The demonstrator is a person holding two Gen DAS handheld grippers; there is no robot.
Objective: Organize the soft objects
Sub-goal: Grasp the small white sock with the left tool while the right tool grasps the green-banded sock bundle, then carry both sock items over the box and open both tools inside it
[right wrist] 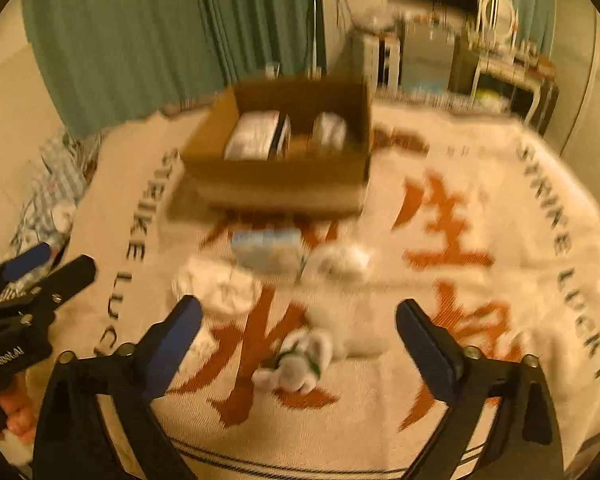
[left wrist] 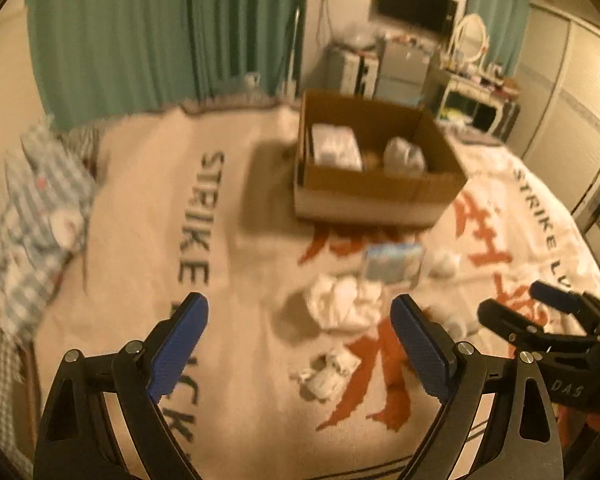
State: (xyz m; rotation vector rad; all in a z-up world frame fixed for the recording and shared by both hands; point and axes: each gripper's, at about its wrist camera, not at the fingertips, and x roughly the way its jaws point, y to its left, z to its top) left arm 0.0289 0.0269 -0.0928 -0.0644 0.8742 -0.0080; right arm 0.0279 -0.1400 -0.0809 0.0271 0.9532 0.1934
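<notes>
A brown cardboard box [left wrist: 380,188] [right wrist: 284,184] stands on the bed's printed blanket with white soft packs inside. Loose soft items lie in front of it: a crumpled white cloth [left wrist: 340,304] [right wrist: 220,288], a blue-white tissue pack [left wrist: 392,264] [right wrist: 268,252], a white ball [left wrist: 444,260] [right wrist: 344,260], a small white bundle [left wrist: 324,372], and a white plush toy [right wrist: 300,360]. My left gripper [left wrist: 300,340] is open and empty above the blanket. My right gripper [right wrist: 300,344] is open and empty, hovering over the plush toy. Both views are blurred.
A blue checked pillow [left wrist: 40,216] lies at the bed's left edge. Green curtains [left wrist: 140,32] hang behind the bed. A fridge, a TV and a dressing table [left wrist: 472,80] stand at the back right. A wardrobe lines the right wall.
</notes>
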